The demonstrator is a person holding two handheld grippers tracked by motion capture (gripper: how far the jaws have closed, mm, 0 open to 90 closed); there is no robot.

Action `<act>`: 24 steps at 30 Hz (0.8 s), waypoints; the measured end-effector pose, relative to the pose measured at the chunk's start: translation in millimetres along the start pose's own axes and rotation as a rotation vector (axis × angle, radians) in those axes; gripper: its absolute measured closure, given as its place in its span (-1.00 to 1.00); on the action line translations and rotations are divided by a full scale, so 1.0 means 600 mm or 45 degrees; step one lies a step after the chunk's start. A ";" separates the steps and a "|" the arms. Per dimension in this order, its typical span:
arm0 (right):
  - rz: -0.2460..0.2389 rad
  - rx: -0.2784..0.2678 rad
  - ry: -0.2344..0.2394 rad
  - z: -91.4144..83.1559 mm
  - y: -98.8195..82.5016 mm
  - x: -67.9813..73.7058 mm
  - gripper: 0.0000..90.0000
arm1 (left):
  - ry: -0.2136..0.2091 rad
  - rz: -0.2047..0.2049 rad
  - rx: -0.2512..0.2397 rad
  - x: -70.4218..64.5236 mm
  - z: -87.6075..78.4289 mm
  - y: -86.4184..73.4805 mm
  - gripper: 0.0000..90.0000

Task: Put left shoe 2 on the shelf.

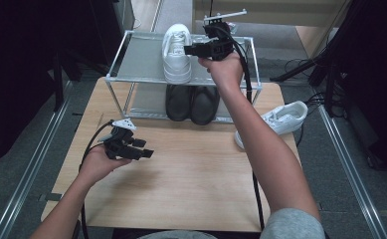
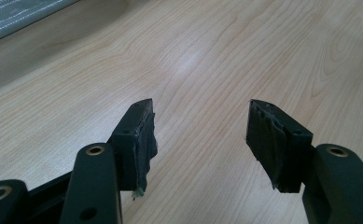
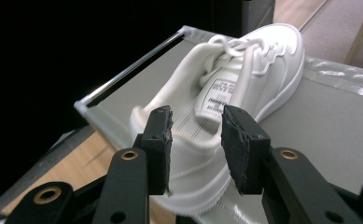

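A white sneaker stands on the top shelf of a metal shoe rack, toe pointing away. My right gripper is just to the right of it, at its side. In the right gripper view the sneaker lies beyond the right gripper, whose jaws stand apart with nothing pressed between the pads. A second white sneaker lies on the wooden table at the right edge. My left gripper hovers low over the table's left side, and the left gripper is open and empty above bare wood.
A pair of black shoes sits on the rack's lower shelf. The top shelf's left half is bare grey mesh. Cables trail from both grippers. Dark floor and metal rails flank the table.
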State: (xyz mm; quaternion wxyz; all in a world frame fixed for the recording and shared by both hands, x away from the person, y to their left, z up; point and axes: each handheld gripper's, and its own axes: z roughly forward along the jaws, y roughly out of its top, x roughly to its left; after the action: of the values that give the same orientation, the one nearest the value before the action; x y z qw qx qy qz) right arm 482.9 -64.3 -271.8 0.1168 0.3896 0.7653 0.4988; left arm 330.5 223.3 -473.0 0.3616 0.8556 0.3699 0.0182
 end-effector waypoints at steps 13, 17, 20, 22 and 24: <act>-0.083 0.032 0.065 -0.041 -0.087 -0.006 0.42 | -0.012 -0.001 -0.012 -0.002 0.002 0.000 -0.08; -0.084 0.035 0.113 -0.054 -0.119 -0.006 0.37 | -0.013 -0.005 -0.021 -0.002 0.001 0.000 -0.08; -0.105 0.043 0.133 -0.061 -0.137 -0.003 0.31 | -0.010 0.001 -0.010 -0.003 0.002 -0.002 -0.08; -0.111 0.047 0.161 -0.065 -0.151 -0.003 0.30 | -0.013 -0.001 -0.011 -0.002 0.003 -0.003 -0.08; -0.105 0.050 0.176 -0.069 -0.166 -0.002 0.30 | -0.014 0.000 -0.013 -0.002 0.002 -0.004 -0.08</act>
State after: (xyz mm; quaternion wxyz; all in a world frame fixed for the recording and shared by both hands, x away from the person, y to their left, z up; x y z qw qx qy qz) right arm 412.4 -113.0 -337.6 0.0767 0.3246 0.7966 0.5042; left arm 328.6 222.7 -474.9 0.3678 0.8540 0.3677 0.0154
